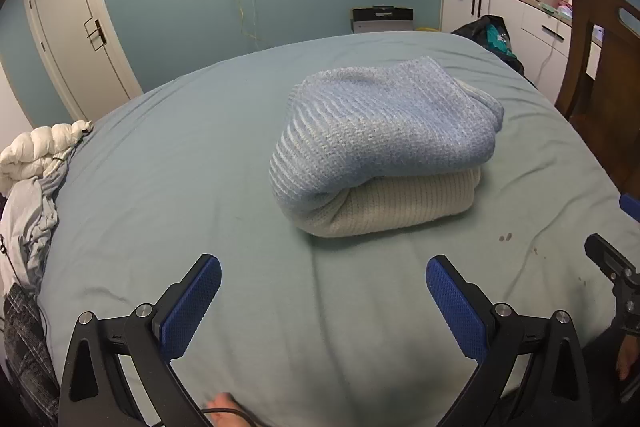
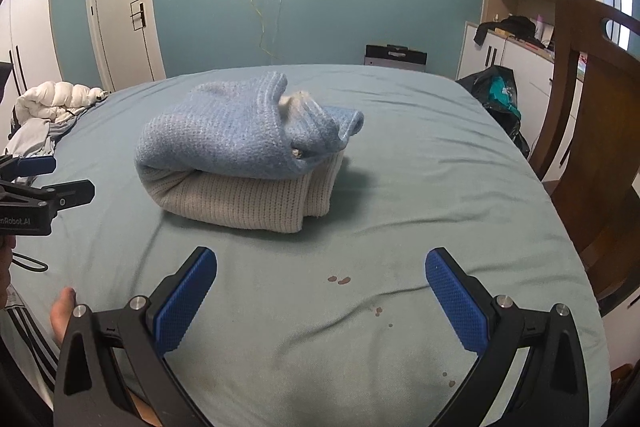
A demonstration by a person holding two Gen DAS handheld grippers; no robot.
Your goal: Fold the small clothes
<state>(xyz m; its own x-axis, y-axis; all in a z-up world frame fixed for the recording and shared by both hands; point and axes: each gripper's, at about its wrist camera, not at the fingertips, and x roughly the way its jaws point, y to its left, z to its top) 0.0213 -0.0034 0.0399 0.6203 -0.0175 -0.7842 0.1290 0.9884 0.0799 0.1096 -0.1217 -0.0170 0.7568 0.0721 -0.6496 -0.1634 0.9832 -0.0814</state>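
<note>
Resting mid-bed (image 1: 168, 163), the folded knit sweater (image 1: 380, 147) looks bulky; both the left gripper (image 1: 323, 301) and the right gripper (image 2: 321, 293) hover near it, fingers wide and empty. Nudging its loose right-hand cuff could unroll the bundle.

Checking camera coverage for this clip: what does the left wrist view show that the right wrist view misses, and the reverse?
Only the left wrist view shows the dark plaid fabric at the bed's edge. Only the right wrist view shows the folded blue-and-cream knit sweater's loose open end with its cuff, and the left hand-held gripper from the side. Both show the folded sweater on the pale green bedsheet, small dark stains, the white puffy jacket, and each camera's own fingers spread open, holding nothing.
</note>
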